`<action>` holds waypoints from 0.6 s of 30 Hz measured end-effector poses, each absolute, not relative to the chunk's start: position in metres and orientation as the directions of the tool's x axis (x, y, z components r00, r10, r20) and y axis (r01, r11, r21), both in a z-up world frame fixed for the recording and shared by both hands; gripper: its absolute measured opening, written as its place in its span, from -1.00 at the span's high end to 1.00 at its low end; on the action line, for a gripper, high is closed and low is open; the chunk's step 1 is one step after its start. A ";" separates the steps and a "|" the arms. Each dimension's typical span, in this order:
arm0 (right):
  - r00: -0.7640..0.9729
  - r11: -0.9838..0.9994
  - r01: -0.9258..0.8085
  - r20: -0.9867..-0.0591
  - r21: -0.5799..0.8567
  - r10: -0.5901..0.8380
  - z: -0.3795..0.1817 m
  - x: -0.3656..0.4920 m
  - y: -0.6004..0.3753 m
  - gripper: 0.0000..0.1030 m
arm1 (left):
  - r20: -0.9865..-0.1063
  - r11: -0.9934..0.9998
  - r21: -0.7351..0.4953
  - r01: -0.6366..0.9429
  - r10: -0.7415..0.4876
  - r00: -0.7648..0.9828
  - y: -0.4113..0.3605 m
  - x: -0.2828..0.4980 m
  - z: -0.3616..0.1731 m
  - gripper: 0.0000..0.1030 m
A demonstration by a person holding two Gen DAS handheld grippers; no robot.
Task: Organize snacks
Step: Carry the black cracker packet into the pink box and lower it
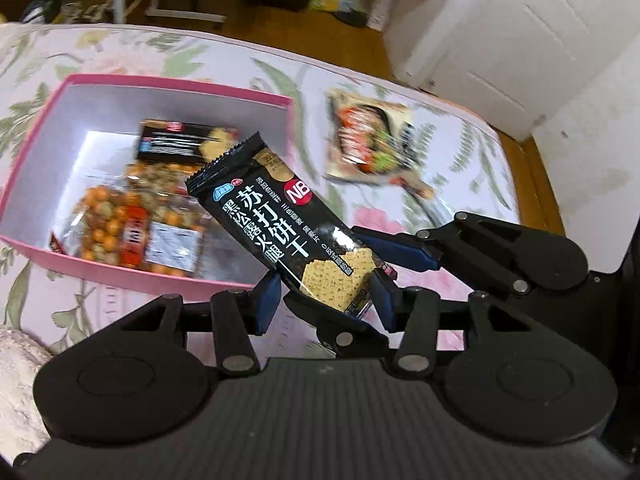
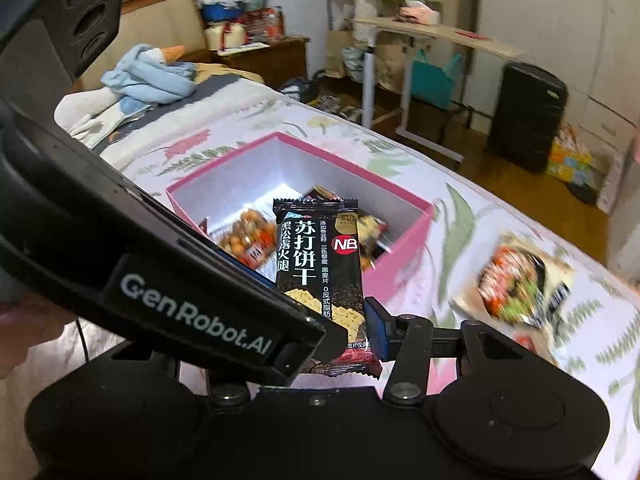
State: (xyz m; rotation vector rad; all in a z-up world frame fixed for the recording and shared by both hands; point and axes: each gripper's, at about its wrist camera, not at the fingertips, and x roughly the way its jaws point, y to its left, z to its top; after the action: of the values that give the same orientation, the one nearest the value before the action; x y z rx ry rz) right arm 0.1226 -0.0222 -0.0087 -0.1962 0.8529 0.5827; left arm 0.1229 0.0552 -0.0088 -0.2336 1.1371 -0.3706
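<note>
A black soda-cracker packet (image 1: 280,224) is held above the near edge of a pink box (image 1: 176,80). My left gripper (image 1: 324,300) has its blue pads on the packet's lower end. My right gripper (image 1: 400,252) also clamps that end from the right. In the right wrist view the same packet (image 2: 320,264) stands upright in my right gripper (image 2: 340,332), with the left gripper's body (image 2: 192,320) crossing in front. The box (image 2: 408,252) holds a bag of orange nuts (image 1: 120,232) and another black packet (image 1: 176,140). A noodle-style snack bag (image 1: 372,140) lies on the bed right of the box.
The box sits on a floral bedsheet (image 1: 200,52). In the right wrist view the snack bag (image 2: 520,280) lies on the bed at right, blue clothes (image 2: 152,76) lie at the bed's head, and a white folding table (image 2: 400,80) and black case (image 2: 528,116) stand on the wood floor.
</note>
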 end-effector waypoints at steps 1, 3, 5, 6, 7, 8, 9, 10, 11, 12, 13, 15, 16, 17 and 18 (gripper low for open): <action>0.503 0.820 -0.568 -0.757 0.075 0.417 -0.013 0.128 -0.019 -0.06 | -0.837 0.918 -0.370 0.144 -0.396 0.378 0.062 0.125 -0.014 0.09; 0.483 0.800 -0.595 -0.758 0.085 0.439 -0.023 0.138 -0.011 -0.06 | -0.842 0.924 -0.365 0.114 -0.380 0.383 0.070 0.131 -0.024 0.09; 0.472 0.774 -0.627 -0.751 0.083 0.462 -0.032 0.146 -0.005 -0.06 | -0.851 0.933 -0.343 0.104 -0.356 0.385 0.078 0.137 -0.031 0.09; 0.464 0.762 -0.641 -0.746 0.090 0.478 -0.036 0.151 -0.002 -0.06 | -0.856 0.936 -0.339 0.095 -0.348 0.383 0.081 0.142 -0.034 0.09; 0.451 0.754 -0.648 -0.744 0.105 0.492 -0.040 0.156 -0.001 -0.06 | -0.859 0.937 -0.340 0.078 -0.344 0.379 0.084 0.146 -0.038 0.09; 0.440 0.747 -0.655 -0.744 0.116 0.502 -0.044 0.162 0.002 -0.06 | -0.863 0.938 -0.342 0.062 -0.339 0.375 0.087 0.151 -0.042 0.09; 0.431 0.737 -0.665 -0.745 0.119 0.509 -0.047 0.167 0.004 -0.06 | -0.865 0.938 -0.345 0.046 -0.336 0.372 0.091 0.156 -0.046 0.09; 0.426 0.728 -0.676 -0.744 0.118 0.516 -0.050 0.171 0.007 -0.06 | -0.867 0.939 -0.343 0.035 -0.331 0.372 0.093 0.160 -0.049 0.08; 0.419 0.715 -0.689 -0.743 0.113 0.521 -0.053 0.176 0.009 -0.06 | -0.869 0.942 -0.335 0.027 -0.320 0.377 0.095 0.164 -0.053 0.08; 0.415 0.704 -0.702 -0.744 0.105 0.524 -0.055 0.180 0.012 -0.06 | -0.873 0.947 -0.321 0.021 -0.304 0.382 0.096 0.167 -0.055 0.08; 0.410 0.694 -0.713 -0.745 0.100 0.527 -0.058 0.184 0.015 -0.06 | -0.877 0.952 -0.307 0.014 -0.288 0.384 0.098 0.171 -0.058 0.08; 0.397 0.685 -0.722 -0.751 0.100 0.528 -0.063 0.191 0.021 -0.06 | -0.882 0.953 -0.304 0.000 -0.281 0.377 0.102 0.177 -0.064 0.08; 0.382 0.683 -0.721 -0.755 0.116 0.532 -0.066 0.196 0.022 -0.06 | -0.884 0.951 -0.309 -0.010 -0.284 0.371 0.104 0.180 -0.068 0.06; 0.376 0.684 -0.719 -0.758 0.125 0.533 -0.067 0.198 0.023 -0.06 | -0.886 0.950 -0.311 -0.021 -0.282 0.369 0.105 0.182 -0.071 0.04; 0.374 0.687 -0.715 -0.758 0.131 0.534 -0.070 0.200 0.024 -0.06 | -0.887 0.950 -0.310 -0.032 -0.277 0.369 0.106 0.183 -0.074 0.02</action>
State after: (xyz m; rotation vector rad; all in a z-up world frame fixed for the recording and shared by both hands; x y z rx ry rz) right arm 0.2000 0.0236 -0.0698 -0.2349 0.8738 0.8087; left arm 0.1833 0.1062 -0.0740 -0.2956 1.1872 -0.1603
